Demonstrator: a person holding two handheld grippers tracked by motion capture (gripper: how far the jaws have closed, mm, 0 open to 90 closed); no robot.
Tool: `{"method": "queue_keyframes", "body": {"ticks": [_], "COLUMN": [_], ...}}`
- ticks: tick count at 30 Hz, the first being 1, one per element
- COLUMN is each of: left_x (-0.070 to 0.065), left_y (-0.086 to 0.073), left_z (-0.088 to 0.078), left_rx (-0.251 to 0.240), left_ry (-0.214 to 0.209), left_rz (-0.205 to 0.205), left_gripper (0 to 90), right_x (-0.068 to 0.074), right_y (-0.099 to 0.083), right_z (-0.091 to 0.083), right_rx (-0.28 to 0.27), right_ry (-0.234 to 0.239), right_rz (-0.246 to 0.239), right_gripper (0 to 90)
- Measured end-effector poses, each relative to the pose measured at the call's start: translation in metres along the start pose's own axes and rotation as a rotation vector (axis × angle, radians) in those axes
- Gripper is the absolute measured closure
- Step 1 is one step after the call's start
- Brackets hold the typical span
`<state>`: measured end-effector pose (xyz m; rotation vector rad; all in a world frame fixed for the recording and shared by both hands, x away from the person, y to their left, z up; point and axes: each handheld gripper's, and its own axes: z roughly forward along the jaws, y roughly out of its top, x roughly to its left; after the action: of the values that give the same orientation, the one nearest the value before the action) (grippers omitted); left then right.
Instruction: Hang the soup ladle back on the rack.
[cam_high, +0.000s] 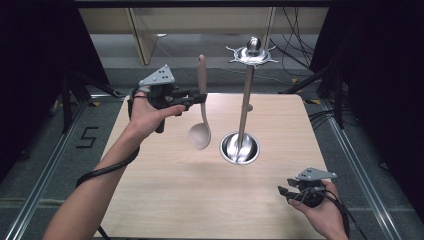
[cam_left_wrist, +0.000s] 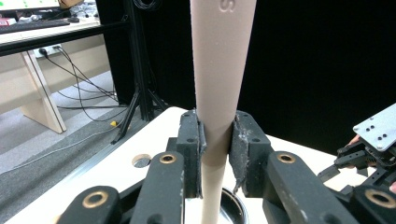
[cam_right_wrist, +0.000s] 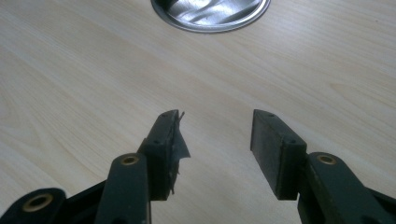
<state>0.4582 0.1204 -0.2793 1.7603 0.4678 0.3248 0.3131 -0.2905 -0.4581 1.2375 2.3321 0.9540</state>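
Beige ladle (cam_high: 201, 111), smooth matte plastic with a long tapering handle and a rounded bowl, hanging upright, bowl down, above the worktop (cam_high: 165, 200) toward its far left part. Pinched partway up the handle by the left claw (cam_high: 199, 96), held level in a hand (cam_high: 145, 114) above the far left corner. Just right of it, a polished metal stand (cam_high: 244, 107): round dished base on the pale wood-grain worktop, slim upright pole, spiked hook ring and a ball on top. Near the right near corner, the right claw (cam_high: 282, 192), low over the wood, holding nothing.

From the left gripper view: ladle handle (cam_left_wrist: 217, 84) rising straight between two black blocky pads (cam_left_wrist: 190, 140), clamped on both sides, with frayed tape on the right pad. Shiny stand base (cam_left_wrist: 229, 205) partly seen below.

From the right gripper view: right claw (cam_right_wrist: 215, 135) spread fairly wide with bare light wood between the black pads, a torn tape flap on the left pad, touching nothing. Rim of the steel base (cam_right_wrist: 210, 14) at the far edge.
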Motion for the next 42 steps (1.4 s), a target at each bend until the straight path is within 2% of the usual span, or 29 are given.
{"method": "queue_keyframes", "body": {"ticks": [42], "left_x": [-0.003], "left_y": [0.012], "left_z": [0.021], "left_rx": [0.038], "left_ry": [-0.024], "left_rz": [0.018], "left_gripper": [74.2], "right_x": [0.0], "right_y": [0.0], "right_z": [0.0], "right_rx": [-0.001], "right_ry": [-0.001], "right_rz": [-0.001], "right_gripper": [52.9]}}
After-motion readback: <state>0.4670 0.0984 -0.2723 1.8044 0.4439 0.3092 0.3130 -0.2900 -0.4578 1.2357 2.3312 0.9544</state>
